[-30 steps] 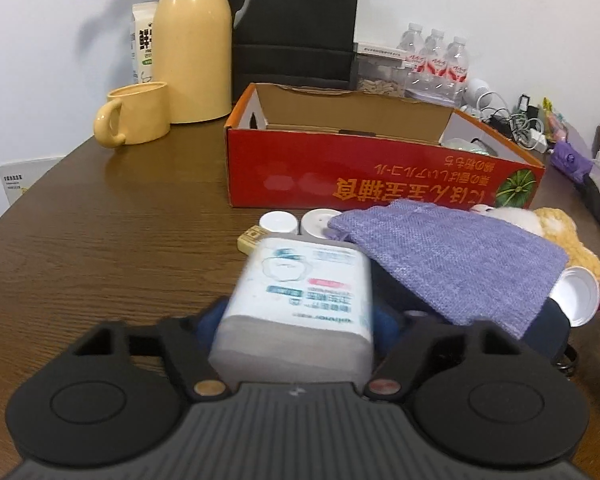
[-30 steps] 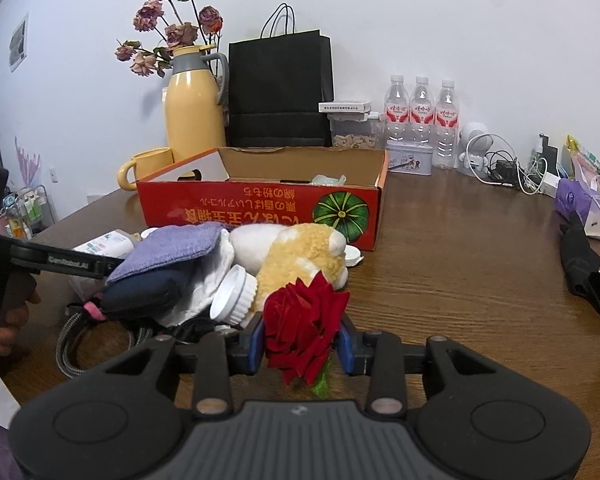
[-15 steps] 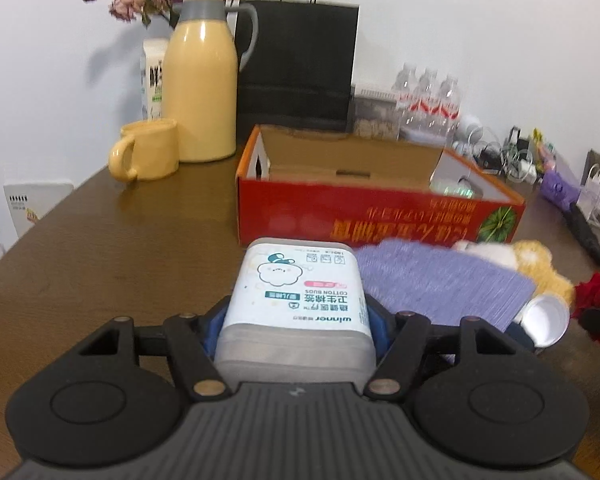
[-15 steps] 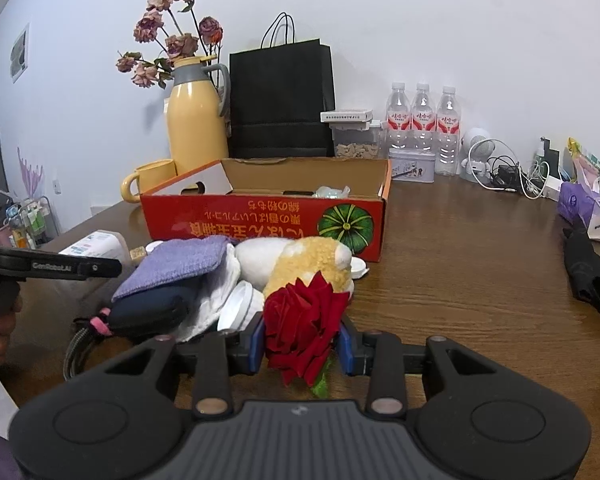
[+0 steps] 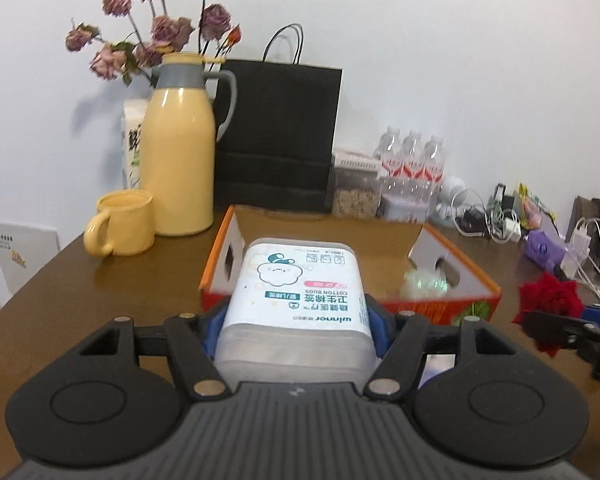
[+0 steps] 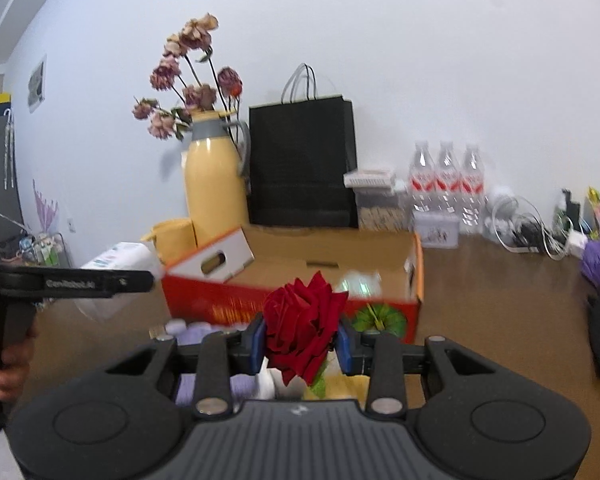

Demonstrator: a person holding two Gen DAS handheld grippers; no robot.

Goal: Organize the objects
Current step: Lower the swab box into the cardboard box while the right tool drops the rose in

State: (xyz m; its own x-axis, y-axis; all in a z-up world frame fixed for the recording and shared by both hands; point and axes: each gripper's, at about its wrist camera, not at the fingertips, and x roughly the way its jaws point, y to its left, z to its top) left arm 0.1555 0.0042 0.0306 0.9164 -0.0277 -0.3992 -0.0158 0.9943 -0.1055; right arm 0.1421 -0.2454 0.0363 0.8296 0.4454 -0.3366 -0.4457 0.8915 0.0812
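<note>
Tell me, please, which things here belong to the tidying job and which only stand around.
Part of the job:
- cotton bud box, gripped by the left gripper
- red rose, gripped by the right gripper
- red cardboard box, open

Standing around:
- yellow jug with dried flowers
- yellow mug
- black paper bag
- water bottles
- cables

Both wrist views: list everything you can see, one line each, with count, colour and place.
cotton bud box: one, white, between the left gripper's fingers
rose: one, red, between the right gripper's fingers
cardboard box: one, red-orange, open, mid-table
thermos jug: one, yellow, back left, holding dried flowers
mug: one, yellow, beside jug
paper bag: one, black, against wall
water bottles: three, clear, back right
cables and chargers: several, far right
table: one, brown
left gripper: black
right gripper: black
hand: one, far left
</note>
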